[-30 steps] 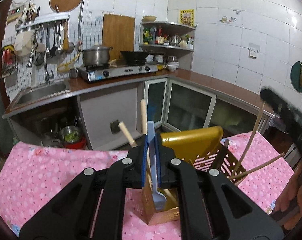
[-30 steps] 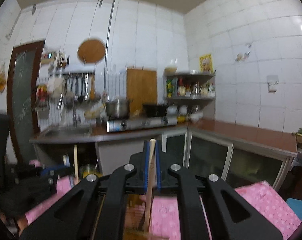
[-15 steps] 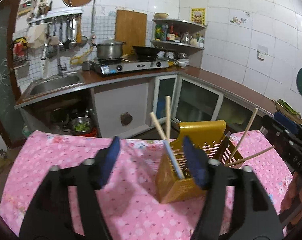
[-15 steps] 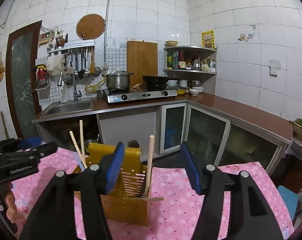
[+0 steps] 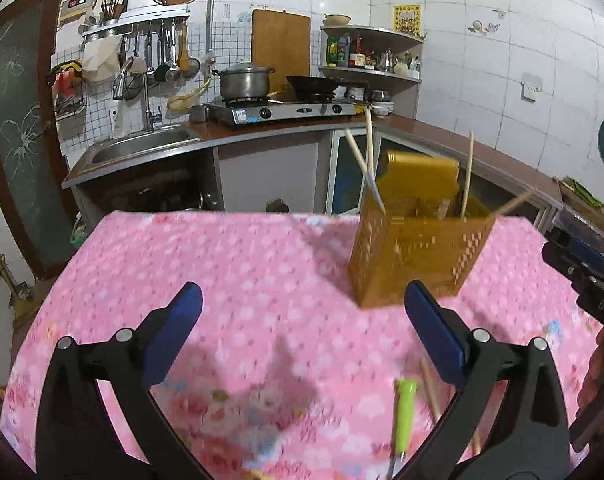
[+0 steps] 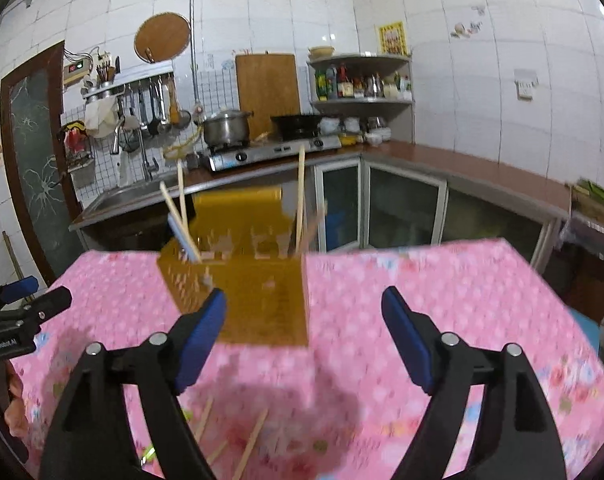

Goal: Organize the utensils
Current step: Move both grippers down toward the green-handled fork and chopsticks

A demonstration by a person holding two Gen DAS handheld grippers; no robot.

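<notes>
A yellow perforated utensil holder (image 5: 418,252) (image 6: 254,296) stands on the pink tablecloth with wooden chopsticks (image 5: 467,172) (image 6: 301,196) and a pale blue spoon handle (image 6: 184,240) sticking out of it. My left gripper (image 5: 302,316) hangs over the cloth in front of the holder, jaws opening wide, nothing between them. My right gripper (image 6: 304,316) is just in front of the holder, jaws opening, also empty. A green-handled utensil (image 5: 404,416) and loose chopsticks (image 5: 430,390) (image 6: 254,444) lie on the cloth near me.
The table with the pink floral cloth (image 5: 222,280) ends at its far edge before a kitchen counter with a sink (image 5: 142,148) and a gas stove (image 5: 282,110). The other gripper shows at each view's side edge (image 5: 582,276) (image 6: 14,320).
Both grippers let go of their utensils, which now stand in the holder, opened wide and drew back and down from the holder. More cloth and loose utensils came into view.
</notes>
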